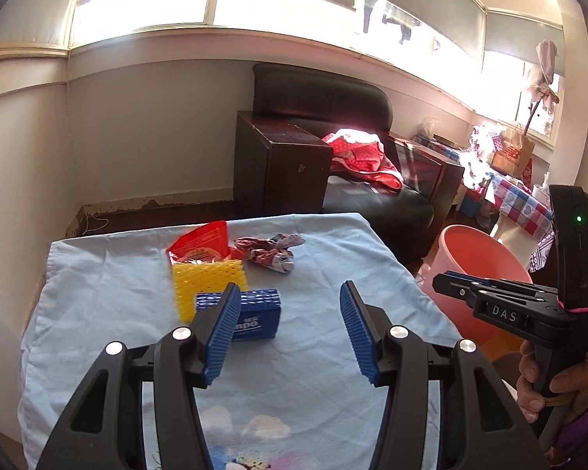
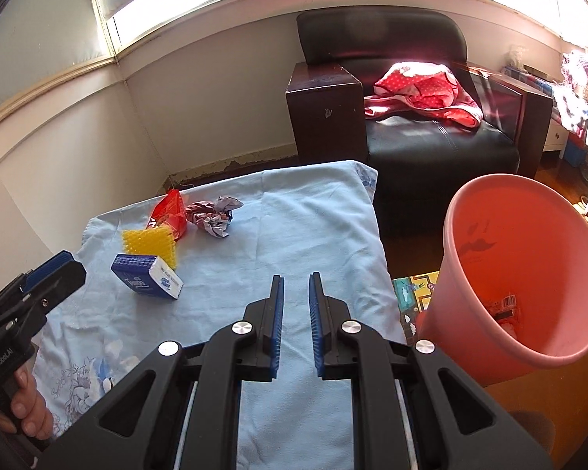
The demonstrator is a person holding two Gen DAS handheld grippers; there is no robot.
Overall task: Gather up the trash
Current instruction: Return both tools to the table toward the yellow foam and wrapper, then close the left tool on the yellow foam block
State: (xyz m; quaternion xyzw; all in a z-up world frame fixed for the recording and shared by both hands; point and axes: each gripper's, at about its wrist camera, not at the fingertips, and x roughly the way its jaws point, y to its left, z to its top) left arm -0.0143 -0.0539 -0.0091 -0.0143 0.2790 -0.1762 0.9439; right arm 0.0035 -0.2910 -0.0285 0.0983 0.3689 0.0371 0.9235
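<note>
Both black grippers (image 1: pixel 290 329) (image 2: pixel 296 327) carry ribbed blue pads (image 1: pixel 223 337), silver rivets, "DAS" lettering, and a purple sleeve (image 1: pixel 584 427).

Bright windows (image 1: pixel 145 11) run above cream walls (image 1: pixel 145 129). A black leather armchair (image 2: pixel 411 90) holding red cloth (image 2: pixel 423 90) stands on dark wooden floor (image 2: pixel 407 254).

We saw right gripper (image 2: pixel 296 305) nearly closed, empty, above blue cloth (image 2: pixel 313 227); pink bin (image 2: pixel 529 274) right; blue box (image 2: pixel 147 280) left.

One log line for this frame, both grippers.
left gripper: open, empty | right gripper: shut, empty | table: four trash pieces | bin: beside table
</note>
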